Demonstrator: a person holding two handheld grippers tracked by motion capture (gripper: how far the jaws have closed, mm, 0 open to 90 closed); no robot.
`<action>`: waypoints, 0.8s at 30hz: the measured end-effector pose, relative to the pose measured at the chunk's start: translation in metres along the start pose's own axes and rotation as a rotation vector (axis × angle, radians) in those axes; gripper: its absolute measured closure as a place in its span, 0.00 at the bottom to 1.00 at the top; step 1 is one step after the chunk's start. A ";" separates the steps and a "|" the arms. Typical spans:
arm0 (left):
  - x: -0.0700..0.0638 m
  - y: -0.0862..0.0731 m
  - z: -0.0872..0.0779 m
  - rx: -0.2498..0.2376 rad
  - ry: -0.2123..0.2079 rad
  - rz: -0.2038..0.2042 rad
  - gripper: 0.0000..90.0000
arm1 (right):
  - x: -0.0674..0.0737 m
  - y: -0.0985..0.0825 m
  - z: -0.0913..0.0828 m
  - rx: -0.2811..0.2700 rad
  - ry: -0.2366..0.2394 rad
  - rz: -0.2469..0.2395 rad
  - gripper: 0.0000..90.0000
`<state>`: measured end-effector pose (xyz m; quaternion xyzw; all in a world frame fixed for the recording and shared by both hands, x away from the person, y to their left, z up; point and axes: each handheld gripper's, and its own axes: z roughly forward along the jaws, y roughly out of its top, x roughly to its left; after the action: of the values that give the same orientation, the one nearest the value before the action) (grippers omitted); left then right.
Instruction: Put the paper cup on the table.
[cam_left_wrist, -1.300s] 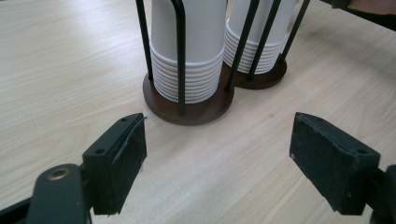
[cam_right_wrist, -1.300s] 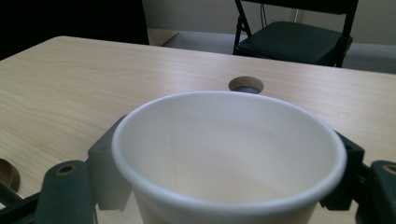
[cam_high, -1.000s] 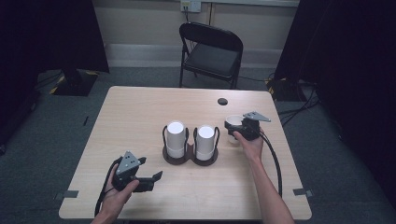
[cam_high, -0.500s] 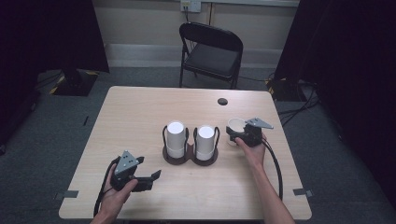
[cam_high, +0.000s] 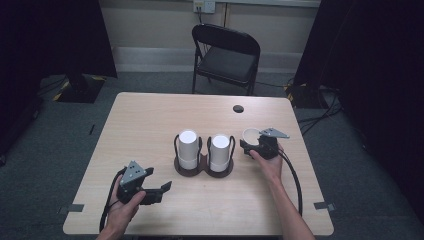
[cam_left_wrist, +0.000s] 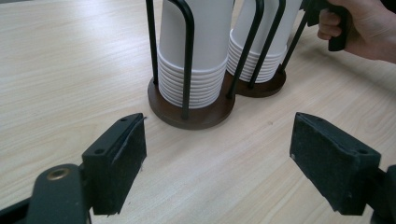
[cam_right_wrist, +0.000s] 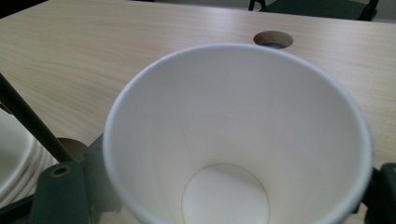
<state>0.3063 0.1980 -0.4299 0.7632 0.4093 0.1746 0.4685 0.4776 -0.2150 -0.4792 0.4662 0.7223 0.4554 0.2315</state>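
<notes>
White paper sits between the jaws of the right claw (cam_high: 250, 145): one loose cup (cam_right_wrist: 233, 140), mouth up, and in the high view it seems to stand on the table (cam_high: 150, 115). These jaws have just been opening with the cup between them. The cup's wide rim hides the pads, so we cannot tell whether they press on its wall or have let go.

Outward from there, at nine o'clock of the cup, stands the right stack (cam_high: 220, 150) of nested cups in its wire holder (cam_high: 220, 172). Just beside it, again at nine o'clock, is the left stack (cam_high: 188, 147) in a second holder (cam_high: 187, 171). At about eleven o'clock of the loose cup is a round hole (cam_high: 238, 108) in the tabletop. At seven o'clock of the stacks we keep the left claw (cam_high: 161, 192), jaws wide apart and empty, aimed at the holders. Beyond the table, at twelve o'clock, is a folding chair (cam_high: 227, 55).

We judge the risk to lie in the withdrawal. An empty paper cup is light, so a pad that clings or drags on its wall could tip it or slide it against the near holder. The trailing cable could also sweep it.

We count one loose cup, two stacks, two holders, two claws, one hole and one chair.
</notes>
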 end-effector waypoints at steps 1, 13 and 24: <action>0.000 0.000 0.000 0.000 -0.002 0.001 0.21 | 0.000 -0.001 0.001 0.007 -0.004 -0.003 0.20; 0.000 0.000 0.000 -0.002 0.000 0.010 0.21 | -0.003 -0.011 -0.004 0.036 0.012 0.028 0.16; -0.001 0.001 0.002 0.012 0.040 0.017 0.23 | -0.006 -0.012 -0.020 0.079 0.007 0.036 0.16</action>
<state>0.3070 0.1963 -0.4301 0.7656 0.4133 0.1913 0.4543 0.4597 -0.2313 -0.4801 0.4863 0.7321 0.4319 0.2023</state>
